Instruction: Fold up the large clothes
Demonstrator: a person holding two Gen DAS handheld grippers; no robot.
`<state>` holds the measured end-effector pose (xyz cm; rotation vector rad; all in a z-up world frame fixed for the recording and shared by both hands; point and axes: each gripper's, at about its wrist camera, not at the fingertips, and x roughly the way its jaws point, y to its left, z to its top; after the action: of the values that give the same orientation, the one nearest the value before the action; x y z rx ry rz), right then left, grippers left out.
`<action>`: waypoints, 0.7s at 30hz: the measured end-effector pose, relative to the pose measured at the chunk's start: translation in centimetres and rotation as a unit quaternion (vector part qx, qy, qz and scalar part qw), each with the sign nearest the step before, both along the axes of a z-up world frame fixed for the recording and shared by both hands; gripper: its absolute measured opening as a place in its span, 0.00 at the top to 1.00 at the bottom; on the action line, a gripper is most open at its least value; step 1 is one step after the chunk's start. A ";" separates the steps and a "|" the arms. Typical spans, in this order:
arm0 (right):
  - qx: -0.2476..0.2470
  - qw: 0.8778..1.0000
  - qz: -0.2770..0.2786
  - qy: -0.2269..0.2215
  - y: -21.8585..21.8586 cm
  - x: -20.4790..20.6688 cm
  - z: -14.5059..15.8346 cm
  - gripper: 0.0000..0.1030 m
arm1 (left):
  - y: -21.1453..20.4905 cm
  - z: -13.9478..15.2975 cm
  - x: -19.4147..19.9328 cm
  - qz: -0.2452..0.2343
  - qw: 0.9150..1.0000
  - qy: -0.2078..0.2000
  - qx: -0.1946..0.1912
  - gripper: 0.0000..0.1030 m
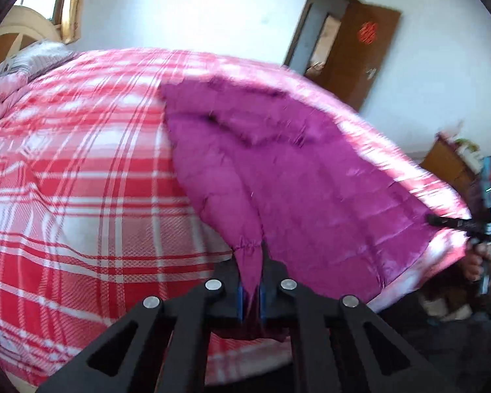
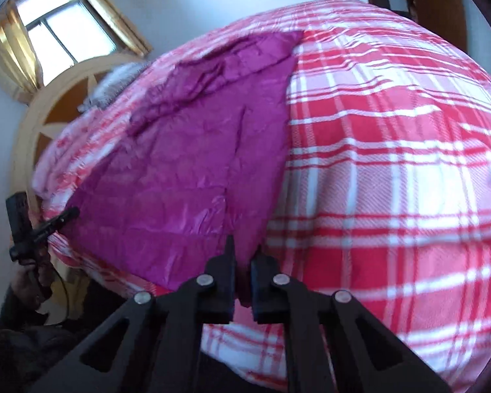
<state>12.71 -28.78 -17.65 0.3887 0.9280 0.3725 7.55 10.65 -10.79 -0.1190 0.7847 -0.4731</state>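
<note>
A magenta quilted jacket (image 1: 278,170) lies spread on a bed with a red and white plaid cover (image 1: 65,180). My left gripper (image 1: 250,262) is shut on the jacket's near hem corner by the bed's front edge. In the right wrist view the jacket (image 2: 180,170) lies left of centre, and my right gripper (image 2: 244,255) is shut on its other near hem corner. Each gripper also shows in the other's view, at the jacket's far hem corner: the right gripper (image 1: 442,220) and the left gripper (image 2: 67,213).
The plaid cover (image 2: 392,163) spans the whole bed. A grey striped pillow (image 1: 32,55) and a wooden headboard (image 2: 42,124) are at the head end. A brown door (image 1: 360,49) stands open in the white wall. A wooden cabinet (image 1: 448,163) stands beside the bed.
</note>
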 end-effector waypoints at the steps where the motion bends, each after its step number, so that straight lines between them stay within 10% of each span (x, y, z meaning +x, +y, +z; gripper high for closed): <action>1: 0.009 1.000 -0.003 -0.007 -0.5 -0.9 0.7 0.92 | 0.2 1.3 -0.8 -0.011 1.000 -0.013 -0.014 0.94; 10: 0.074 0.987 -0.020 -0.139 -5.5 -7.4 12.6 0.92 | 0.4 12.4 -4.5 -0.082 0.980 -0.154 -0.092 0.94; 21: 0.072 0.988 -0.043 -0.129 -5.0 9.8 12.8 0.92 | -0.5 4.7 18.9 -0.021 0.994 -0.058 -0.092 0.94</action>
<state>22.53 -33.82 -4.87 0.4976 0.6314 0.4013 26.42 10.18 -6.09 -0.2444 0.6294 -0.5873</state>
